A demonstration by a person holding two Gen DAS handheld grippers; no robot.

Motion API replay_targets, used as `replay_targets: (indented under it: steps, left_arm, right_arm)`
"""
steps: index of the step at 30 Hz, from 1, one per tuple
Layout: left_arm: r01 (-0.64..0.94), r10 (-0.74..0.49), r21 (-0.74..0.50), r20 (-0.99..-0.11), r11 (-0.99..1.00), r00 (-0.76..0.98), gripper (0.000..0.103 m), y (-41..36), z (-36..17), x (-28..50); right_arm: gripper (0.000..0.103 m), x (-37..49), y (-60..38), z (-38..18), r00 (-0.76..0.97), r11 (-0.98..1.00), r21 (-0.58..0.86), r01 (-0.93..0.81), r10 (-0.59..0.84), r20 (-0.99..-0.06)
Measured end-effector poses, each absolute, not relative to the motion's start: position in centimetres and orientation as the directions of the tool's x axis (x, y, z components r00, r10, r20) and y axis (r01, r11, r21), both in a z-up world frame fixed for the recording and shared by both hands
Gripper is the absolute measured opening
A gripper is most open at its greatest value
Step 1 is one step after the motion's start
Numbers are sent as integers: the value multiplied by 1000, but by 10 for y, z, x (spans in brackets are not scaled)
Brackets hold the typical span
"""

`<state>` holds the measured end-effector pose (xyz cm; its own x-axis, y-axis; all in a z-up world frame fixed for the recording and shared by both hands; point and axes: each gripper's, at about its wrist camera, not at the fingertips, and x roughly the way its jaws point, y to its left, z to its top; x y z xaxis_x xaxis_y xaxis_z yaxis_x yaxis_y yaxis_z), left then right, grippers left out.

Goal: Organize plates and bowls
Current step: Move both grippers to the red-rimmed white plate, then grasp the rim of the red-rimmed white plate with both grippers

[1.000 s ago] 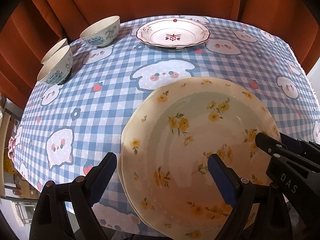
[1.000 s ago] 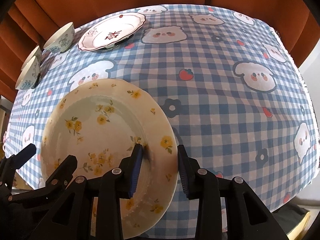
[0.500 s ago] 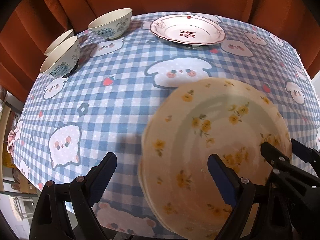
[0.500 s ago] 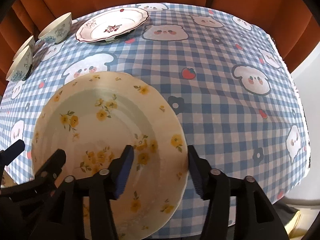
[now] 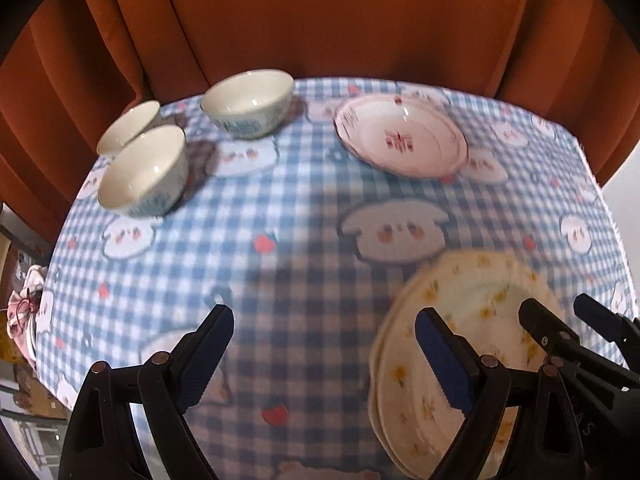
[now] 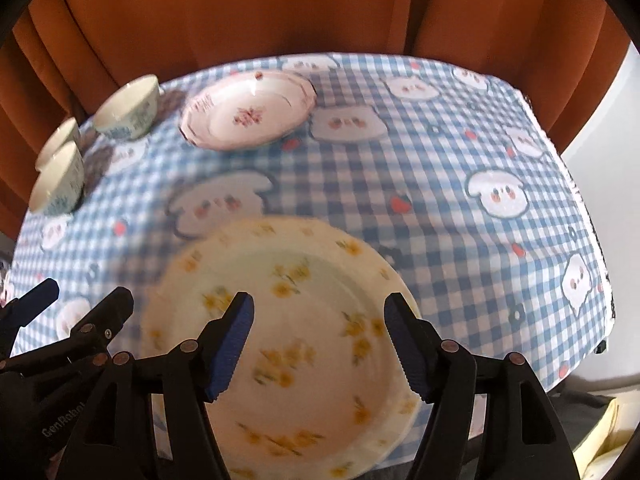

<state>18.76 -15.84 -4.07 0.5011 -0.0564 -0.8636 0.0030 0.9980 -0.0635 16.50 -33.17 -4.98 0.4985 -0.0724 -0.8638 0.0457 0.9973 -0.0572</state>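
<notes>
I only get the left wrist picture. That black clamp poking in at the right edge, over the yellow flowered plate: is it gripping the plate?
Observer: No. In the right wrist view the right gripper has just been opening. Its jaws stand apart above the yellow flowered plate and pinch nothing.
Operator: And my own clamp, how does it look from there?
Observer: The left gripper shows at that view's left edge, open, beside the plate and over the checked tablecloth.

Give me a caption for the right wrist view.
Open right tool above yellow-flowered plates on checked tablecloth.
</notes>
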Motion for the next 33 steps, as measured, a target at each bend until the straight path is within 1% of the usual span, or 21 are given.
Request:
replay_targets:
  steps: [2, 5, 12, 14, 21, 24, 27, 30, 32, 33]
  left_arm:
    - [14, -67, -69, -852, 997, 519, 93, -150, -34, 196]
    - [31, -56, -46, -839, 998, 541, 93, -143, -26, 209]
    - [30, -68, -62, -821, 998, 567, 93, -135, -12, 248]
    - [25, -77, -76, -821, 997, 566, 93, -134, -13, 261]
    - [-23, -46, -73, -818, 997, 574, 93, -142, -20, 307]
    - [-38, -17, -49, -808, 998, 589, 89, -151, -23, 325]
    - [-41, -15, -48, -814, 998, 581, 88, -160, -30, 347]
    - [-53, -13, -53, -819, 997, 574, 87, -166, -38, 362]
    - [-68, -3, -51, -822, 996, 569, 85, -169, -45, 372]
    - [-84, 4, -53, -826, 995, 564, 82, -171, -49, 376]
  right_arm:
    - [71, 171, -323, -41, 518, 998, -46, 53, -66, -853]
    - [71, 183, -315, -31, 541, 998, -16, 59, -45, -840]
    - [71, 217, -299, -18, 569, 998, -12, 55, -41, -821]
    - [71, 229, -299, -16, 575, 999, -7, 54, -37, -817]
    - [70, 279, -306, -19, 579, 999, 21, 24, 3, -816]
    - [70, 303, -311, -24, 579, 999, 27, 20, 11, -815]
    - [70, 326, -316, -31, 575, 999, 30, 15, 15, -818]
    - [68, 347, -322, -40, 566, 999, 31, 16, 17, -824]
    - [60, 360, -326, -48, 552, 999, 36, 13, 22, -834]
    - [59, 365, -328, -51, 547, 999, 42, 13, 28, -837]
